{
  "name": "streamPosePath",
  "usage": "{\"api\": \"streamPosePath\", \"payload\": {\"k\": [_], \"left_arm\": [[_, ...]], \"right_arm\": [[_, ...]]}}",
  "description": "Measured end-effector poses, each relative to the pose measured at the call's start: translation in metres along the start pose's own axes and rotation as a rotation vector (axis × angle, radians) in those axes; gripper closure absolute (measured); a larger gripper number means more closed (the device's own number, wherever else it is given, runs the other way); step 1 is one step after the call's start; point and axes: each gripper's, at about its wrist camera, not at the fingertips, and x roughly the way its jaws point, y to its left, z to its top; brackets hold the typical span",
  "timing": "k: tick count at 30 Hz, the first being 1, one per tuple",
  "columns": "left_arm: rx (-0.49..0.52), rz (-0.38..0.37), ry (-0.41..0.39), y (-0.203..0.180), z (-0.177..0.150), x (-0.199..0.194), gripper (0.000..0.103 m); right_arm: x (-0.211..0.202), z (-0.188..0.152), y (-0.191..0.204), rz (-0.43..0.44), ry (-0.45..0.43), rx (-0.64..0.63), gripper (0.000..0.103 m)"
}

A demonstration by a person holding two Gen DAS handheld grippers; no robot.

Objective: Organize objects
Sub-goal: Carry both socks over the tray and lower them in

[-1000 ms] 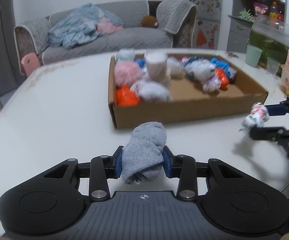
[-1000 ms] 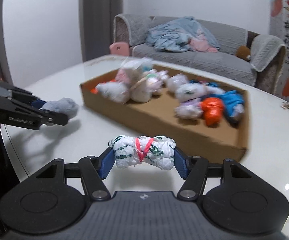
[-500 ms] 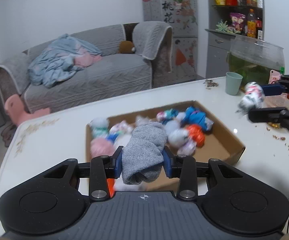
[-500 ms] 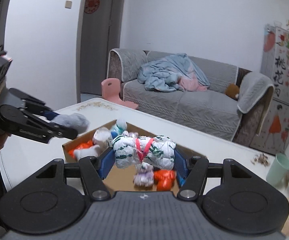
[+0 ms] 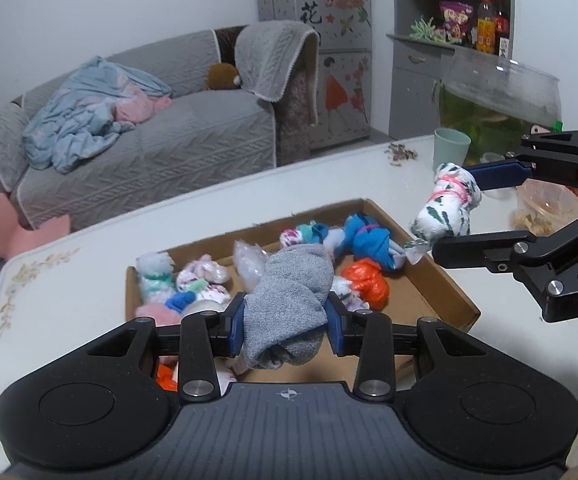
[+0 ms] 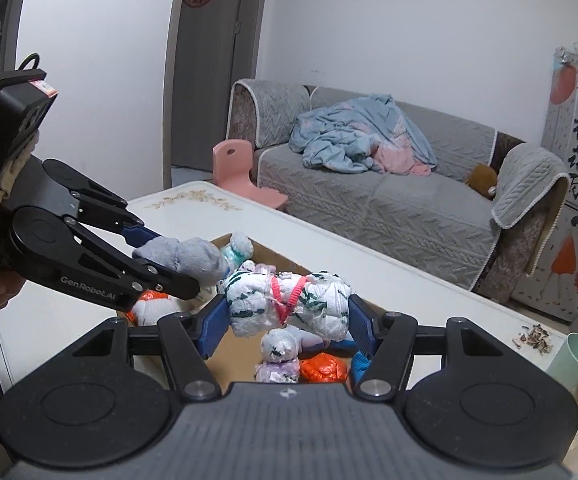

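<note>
My left gripper [image 5: 287,326] is shut on a rolled grey sock [image 5: 289,304], held in the air over the near part of the cardboard box [image 5: 453,296]. In the right wrist view the same grey sock [image 6: 193,258] hangs at the left. My right gripper [image 6: 285,318] is shut on a white bundle with green marks and a pink tie [image 6: 289,306], above the box. That white bundle [image 5: 447,210] shows at the right in the left wrist view, over the box's far right corner. Several rolled socks and bundles, among them a blue one [image 5: 369,240] and an orange one [image 5: 365,284], lie in the box.
The box rests on a white table [image 5: 209,216]. A green cup [image 5: 451,150], a fish tank [image 5: 497,100] and a food container [image 5: 545,208] stand at the table's right end. A grey sofa [image 6: 389,196] and a pink chair [image 6: 237,164] are beyond it.
Both grippers have risen with their bundles and now look down into the box from above. The grips have not changed.
</note>
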Motion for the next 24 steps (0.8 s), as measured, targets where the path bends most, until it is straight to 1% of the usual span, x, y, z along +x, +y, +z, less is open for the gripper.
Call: {"api": "streamPosePath", "payload": {"k": [6, 12, 21, 24], "left_arm": [[0.027, -0.037, 0.07, 0.0, -0.004, 0.018, 0.057], [0.079, -0.054, 0.135, 0.003, -0.017, 0.028, 0.057], [0.052, -0.091, 0.197, 0.009, -0.021, 0.052, 0.057], [0.058, -0.112, 0.231, 0.011, -0.02, 0.063, 0.057]], "right_arm": [[0.005, -0.003, 0.001, 0.025, 0.038, -0.003, 0.044], [0.011, -0.009, 0.003, 0.087, 0.082, 0.012, 0.044], [0.044, -0.02, 0.006, 0.183, 0.174, 0.045, 0.044], [0.055, -0.024, 0.002, 0.239, 0.208, 0.065, 0.044]]}}
